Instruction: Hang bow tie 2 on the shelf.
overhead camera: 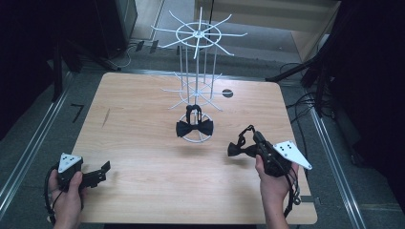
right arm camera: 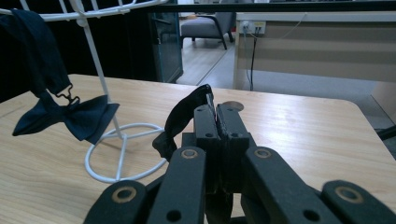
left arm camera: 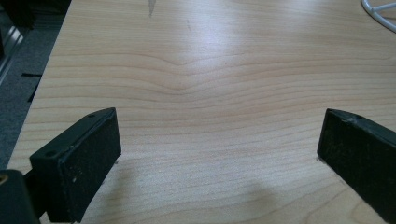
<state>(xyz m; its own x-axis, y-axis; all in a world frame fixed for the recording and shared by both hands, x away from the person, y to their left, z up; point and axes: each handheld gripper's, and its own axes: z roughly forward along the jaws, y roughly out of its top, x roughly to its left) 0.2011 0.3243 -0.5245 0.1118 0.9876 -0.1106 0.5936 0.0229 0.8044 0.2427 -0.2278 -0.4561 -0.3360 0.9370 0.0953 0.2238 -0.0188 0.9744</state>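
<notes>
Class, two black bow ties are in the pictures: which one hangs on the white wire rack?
The bow tie at the table's middle, dangling from the rack by its strap. The other bow tie is pinched in the right tongs.

Ahead of the left claw, bare desk is lying open. Ahead-left of the right claw, the white rack and its hanging bow tie are blocking passage.
</notes>
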